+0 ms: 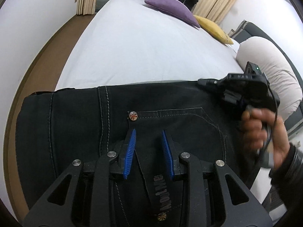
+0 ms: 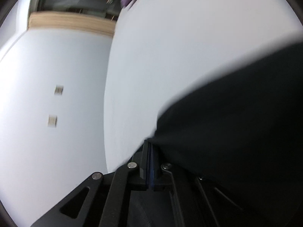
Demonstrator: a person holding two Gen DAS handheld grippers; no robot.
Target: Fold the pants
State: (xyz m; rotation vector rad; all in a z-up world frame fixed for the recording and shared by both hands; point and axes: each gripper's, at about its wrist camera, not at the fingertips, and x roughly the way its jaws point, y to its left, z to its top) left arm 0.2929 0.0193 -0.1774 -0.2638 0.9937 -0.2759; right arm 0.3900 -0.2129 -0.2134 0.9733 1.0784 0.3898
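Black jeans [image 1: 75,124] lie folded on the white bed [image 1: 142,53], back pocket and a metal rivet [image 1: 133,115] facing up. My left gripper [image 1: 148,130] is open, its blue pads [image 1: 130,147] resting just above the pocket area. My right gripper [image 1: 200,82] is at the jeans' far right edge, held by a hand. In the right wrist view, blurred by motion, its gripper [image 2: 151,145] is shut with the pads pressed together, and the dark fabric [image 2: 236,123] meets them at the tip and fills the right side.
A purple cushion [image 1: 170,9] and a yellow cushion [image 1: 214,29] lie at the bed's far side. A rolled white duvet [image 1: 269,71] lies to the right. Brown floor [image 1: 37,60] and a white wall run along the left.
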